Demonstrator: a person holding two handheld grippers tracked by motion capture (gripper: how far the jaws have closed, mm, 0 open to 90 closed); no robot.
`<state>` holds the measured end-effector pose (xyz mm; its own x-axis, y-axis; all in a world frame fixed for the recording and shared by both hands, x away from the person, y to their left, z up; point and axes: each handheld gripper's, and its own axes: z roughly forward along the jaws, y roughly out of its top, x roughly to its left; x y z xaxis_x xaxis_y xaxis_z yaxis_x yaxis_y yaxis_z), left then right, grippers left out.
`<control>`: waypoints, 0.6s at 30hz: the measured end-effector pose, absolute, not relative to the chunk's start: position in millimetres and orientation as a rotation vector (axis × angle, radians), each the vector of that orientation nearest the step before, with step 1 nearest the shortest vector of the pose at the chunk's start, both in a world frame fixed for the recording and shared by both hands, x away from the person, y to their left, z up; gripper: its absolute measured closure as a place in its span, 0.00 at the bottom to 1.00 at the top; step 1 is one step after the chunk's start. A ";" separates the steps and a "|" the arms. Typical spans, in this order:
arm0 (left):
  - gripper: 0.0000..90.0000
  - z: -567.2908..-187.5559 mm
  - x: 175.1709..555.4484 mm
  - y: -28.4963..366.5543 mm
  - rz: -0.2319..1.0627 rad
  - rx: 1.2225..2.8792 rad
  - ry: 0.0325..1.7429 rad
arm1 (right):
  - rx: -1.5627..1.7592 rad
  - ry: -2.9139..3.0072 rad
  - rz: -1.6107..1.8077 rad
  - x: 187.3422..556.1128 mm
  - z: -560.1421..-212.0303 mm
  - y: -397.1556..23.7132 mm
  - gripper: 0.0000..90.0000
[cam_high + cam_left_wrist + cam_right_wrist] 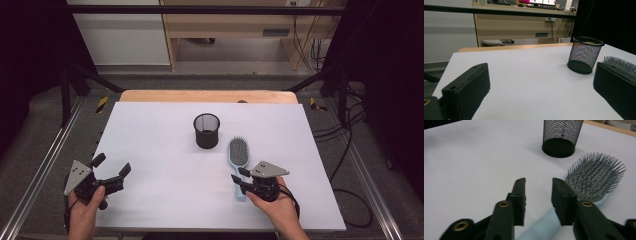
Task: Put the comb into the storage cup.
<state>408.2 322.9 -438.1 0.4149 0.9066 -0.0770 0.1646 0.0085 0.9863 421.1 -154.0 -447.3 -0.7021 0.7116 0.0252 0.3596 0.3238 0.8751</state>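
Right gripper (537, 195) sits low over the handle of the light-blue plastic paddle hairbrush (238, 154), its jaws partway apart with the handle running beneath the gap; no pad presses on it, so it grips nothing. The brush lies flat, bristles up, on the white table (165, 150), its head pointing toward the black wire-mesh pen cup (206, 130), which stands upright just beyond it. Over on the near left of the table, the left gripper (111, 167) hovers with jaws spread wide and nothing between them, well apart from the brush.
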 end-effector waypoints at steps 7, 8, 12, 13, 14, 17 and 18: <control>0.01 -438.2 408.6 322.2 0.773 1.471 1.009 | 0.922 2.279 1.303 418.5 -454.4 -147.1 0.93; 0.01 -438.1 408.6 322.2 0.773 1.471 1.009 | 0.924 2.284 1.302 418.2 -455.5 -146.4 0.95; 0.01 -438.1 408.7 322.3 0.775 1.471 1.009 | 0.933 2.316 1.281 417.5 -459.7 -140.9 0.98; 0.01 -438.0 408.7 322.2 0.776 1.472 1.008 | 0.938 2.323 1.275 417.5 -460.3 -139.9 0.99; 0.01 -438.0 408.7 322.2 0.776 1.472 1.008 | 0.943 2.330 1.264 417.2 -461.2 -138.7 0.99; 0.01 -438.2 409.2 321.6 0.778 1.475 1.006 | 0.966 2.357 1.229 416.9 -464.6 -135.6 1.00; 0.01 -438.3 409.5 321.3 0.778 1.477 1.006 | 0.975 2.367 1.215 417.1 -465.9 -135.2 1.00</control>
<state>409.5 321.3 -438.3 0.4170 0.9065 -0.0652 0.1643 -0.0047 0.9864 417.1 -135.2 -465.9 -0.7218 0.6912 0.0349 0.4315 0.4101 0.8035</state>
